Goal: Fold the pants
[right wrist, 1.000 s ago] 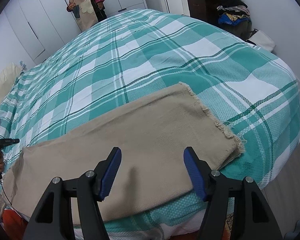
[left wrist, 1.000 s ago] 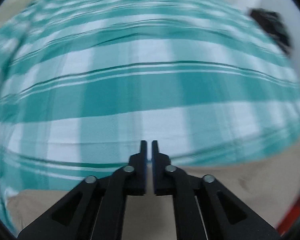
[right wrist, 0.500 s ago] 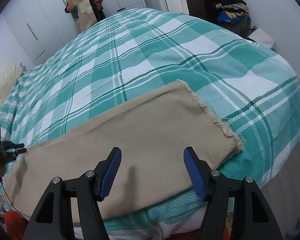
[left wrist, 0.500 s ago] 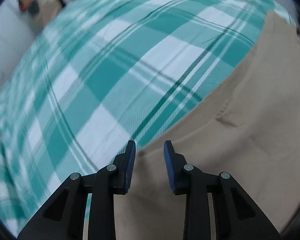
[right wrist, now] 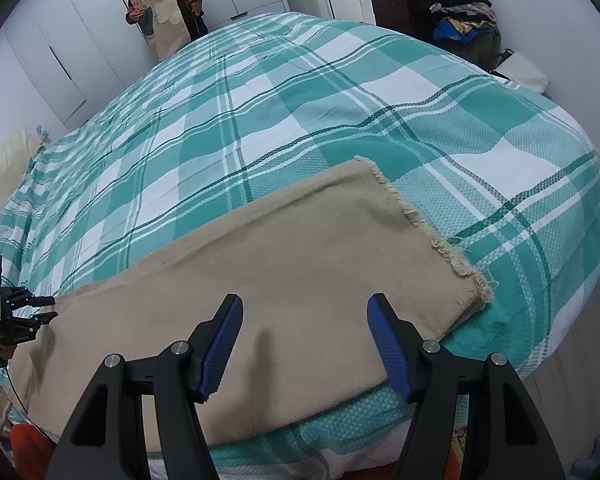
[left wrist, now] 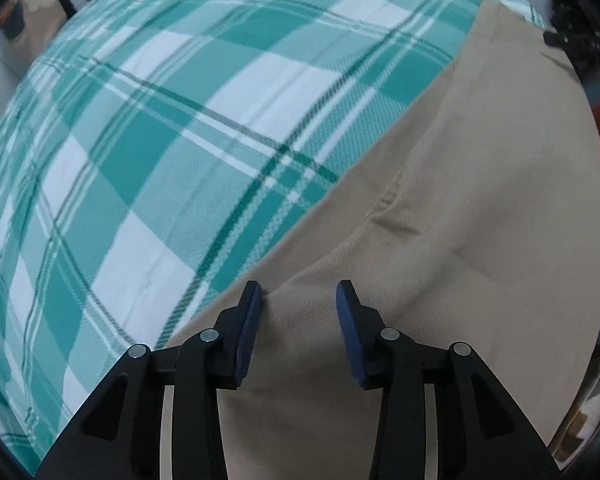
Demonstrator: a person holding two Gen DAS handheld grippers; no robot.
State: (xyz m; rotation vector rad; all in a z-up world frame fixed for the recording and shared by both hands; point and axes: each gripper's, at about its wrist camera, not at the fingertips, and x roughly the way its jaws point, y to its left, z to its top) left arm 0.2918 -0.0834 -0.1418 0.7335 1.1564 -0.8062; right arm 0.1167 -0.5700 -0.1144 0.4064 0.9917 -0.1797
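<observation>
The left gripper [left wrist: 298, 294], its jaws just opening, hovers empty over the beige pants [left wrist: 440, 240]. The right gripper [right wrist: 304, 308] stands spread above them. They lie along the plaid bedspread's [right wrist: 300, 120] near edge.

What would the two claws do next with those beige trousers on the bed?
Probably the left gripper sinks and pinches the beige trousers near their edge on the green checked bedspread. Its jaws have just been opening, cloth lies below them ungripped. The right gripper also hangs open over the trousers.
</observation>
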